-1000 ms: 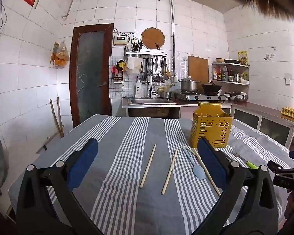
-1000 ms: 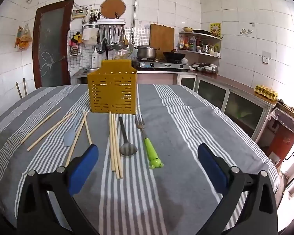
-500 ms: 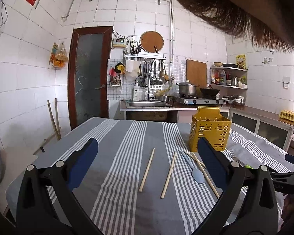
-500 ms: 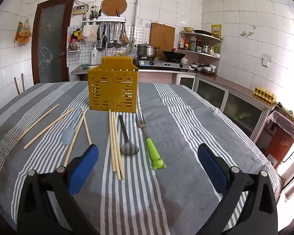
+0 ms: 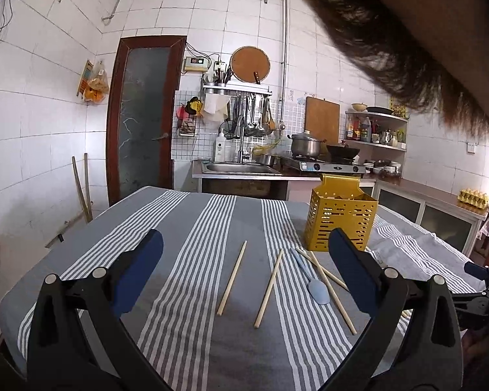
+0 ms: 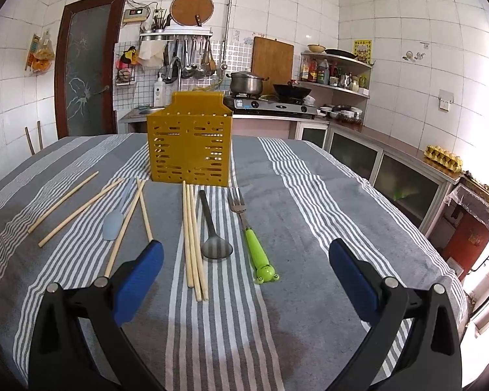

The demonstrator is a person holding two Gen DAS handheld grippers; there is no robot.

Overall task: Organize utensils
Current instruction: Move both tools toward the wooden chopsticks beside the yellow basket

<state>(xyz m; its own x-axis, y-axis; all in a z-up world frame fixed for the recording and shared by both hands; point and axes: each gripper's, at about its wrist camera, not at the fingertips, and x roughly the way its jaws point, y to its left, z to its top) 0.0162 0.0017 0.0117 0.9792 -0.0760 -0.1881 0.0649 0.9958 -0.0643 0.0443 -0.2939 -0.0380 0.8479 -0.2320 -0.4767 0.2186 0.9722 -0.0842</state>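
Note:
A yellow perforated utensil holder (image 6: 189,150) (image 5: 340,221) stands upright on the striped tablecloth. In front of it lie wooden chopsticks (image 6: 194,238), a dark spoon (image 6: 212,228), a fork with a green frog handle (image 6: 256,247) and a pale blue spatula (image 6: 114,221) (image 5: 316,286). Two separate chopsticks (image 5: 232,278) (image 5: 270,288) lie further left. My left gripper (image 5: 244,273) is open above the table, nothing between its fingers. My right gripper (image 6: 244,273) is open too, hovering near the chopstick ends and the frog handle.
Grey striped tablecloth (image 6: 309,221) covers the table, with its edges close at the left and right. Behind are a sink counter (image 5: 241,169), a stove with pots (image 6: 270,97) and wall shelves. Dark hair (image 5: 407,49) hangs across the top right of the left wrist view.
Both grippers have tilted up and risen slightly, so the utensils sit lower in view. Hair has come further into the left wrist view. No utensil has moved.

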